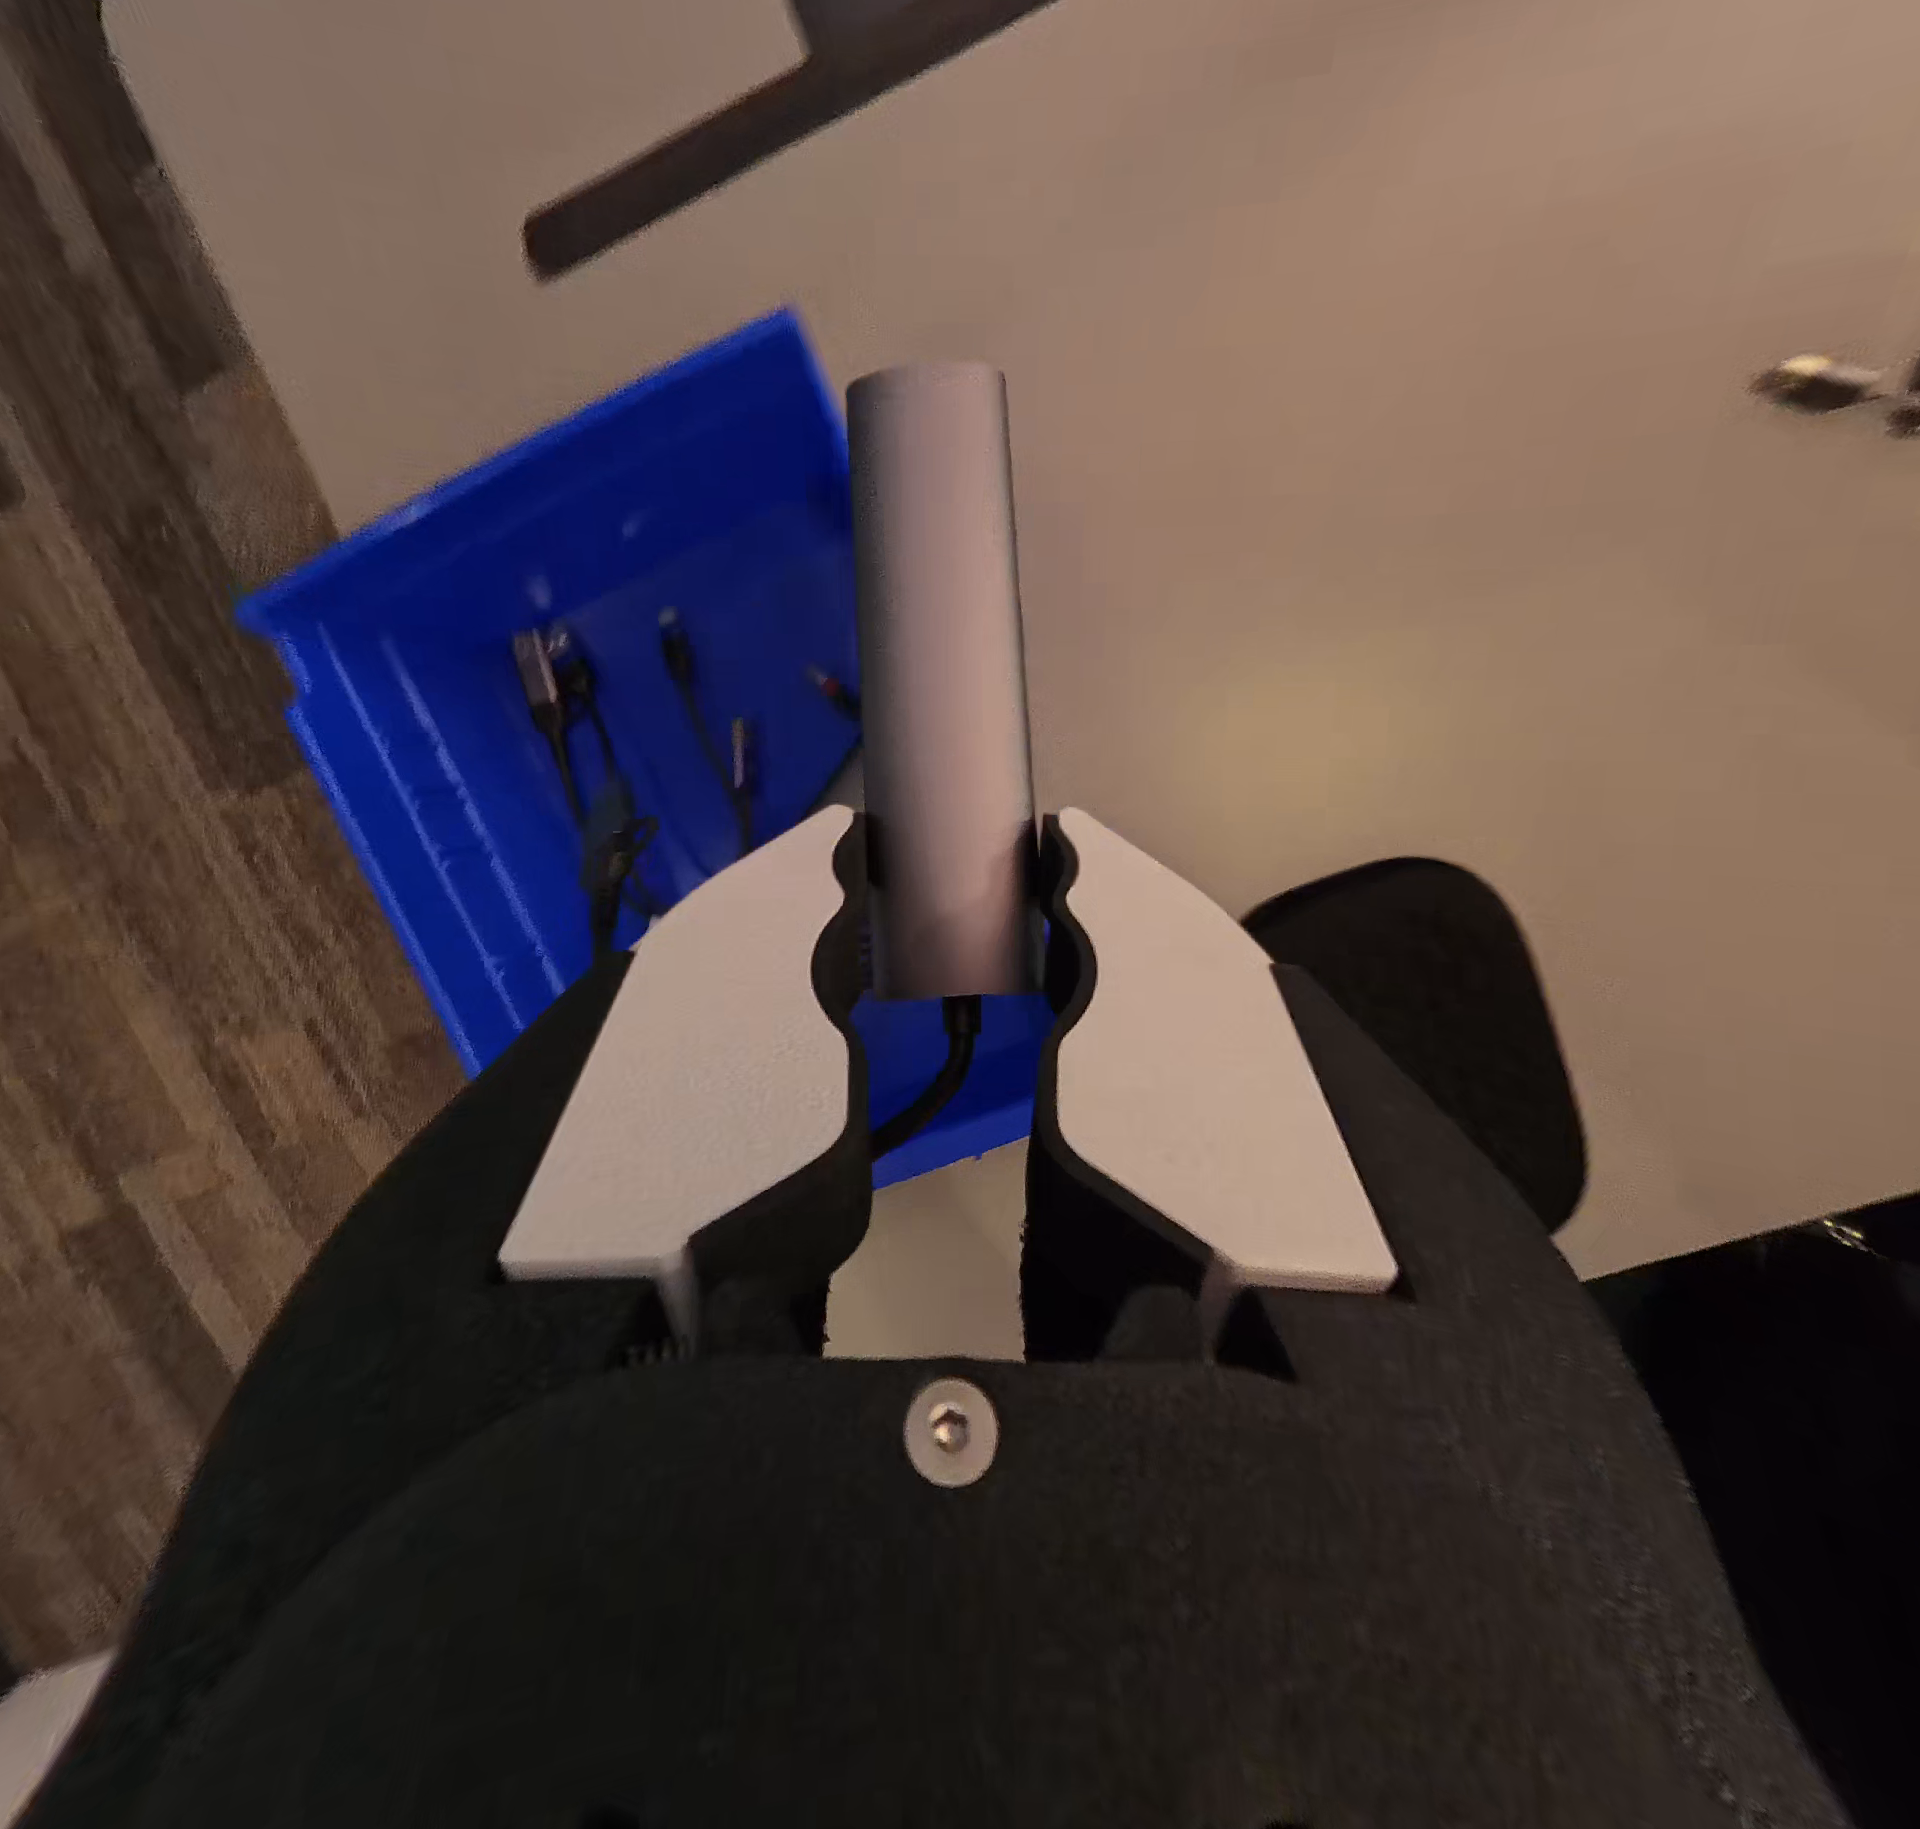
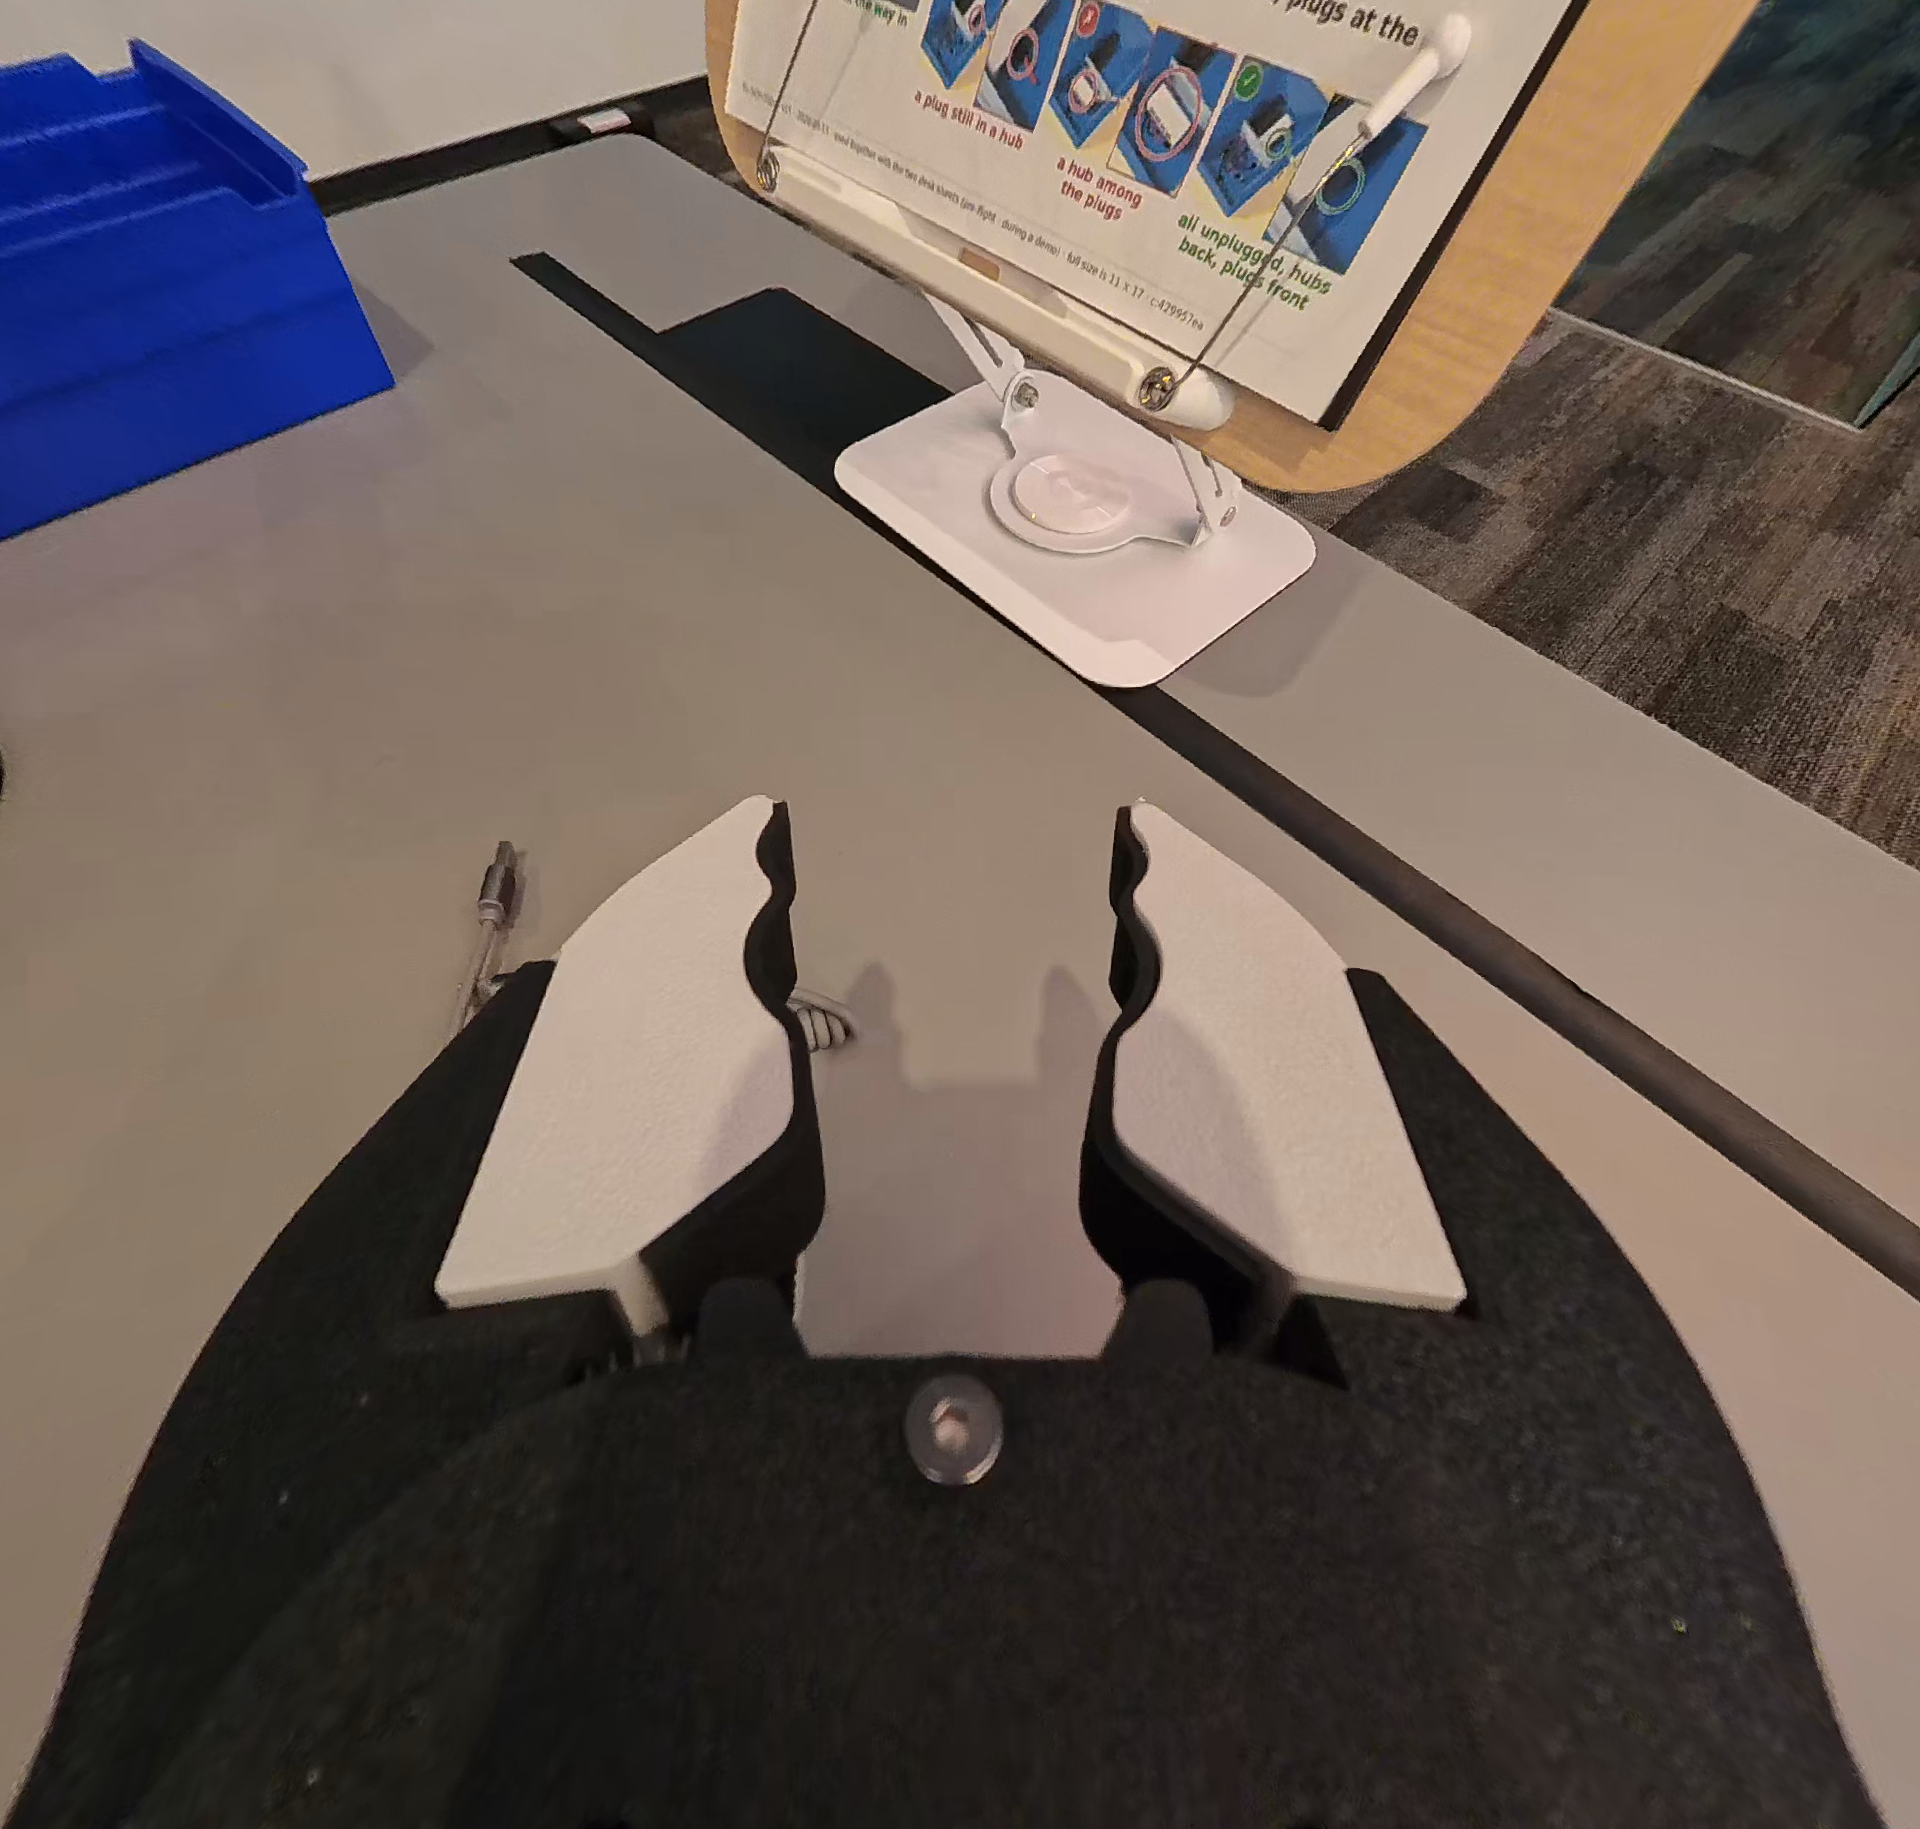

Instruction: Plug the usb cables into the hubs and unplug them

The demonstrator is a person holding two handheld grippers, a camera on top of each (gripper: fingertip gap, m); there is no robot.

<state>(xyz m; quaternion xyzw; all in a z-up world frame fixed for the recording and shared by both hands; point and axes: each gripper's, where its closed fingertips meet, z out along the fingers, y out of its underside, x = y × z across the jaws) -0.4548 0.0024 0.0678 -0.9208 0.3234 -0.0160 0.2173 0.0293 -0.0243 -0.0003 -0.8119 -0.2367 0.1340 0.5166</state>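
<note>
The left claw [image 1: 948, 844] grips the grey hub [image 1: 940, 657] by its cable end, so it may twist, while the wide-open, empty right claw [image 2: 951, 823] could nudge the cable plug [image 2: 503, 880] across the counter [image 2: 623, 636]

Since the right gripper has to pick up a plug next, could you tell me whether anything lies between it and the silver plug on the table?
Nothing visible does. The right gripper is open and empty over bare table, and the silver plug lies just off its left finger, with only tabletop between them. Its cable runs under that finger.
</note>
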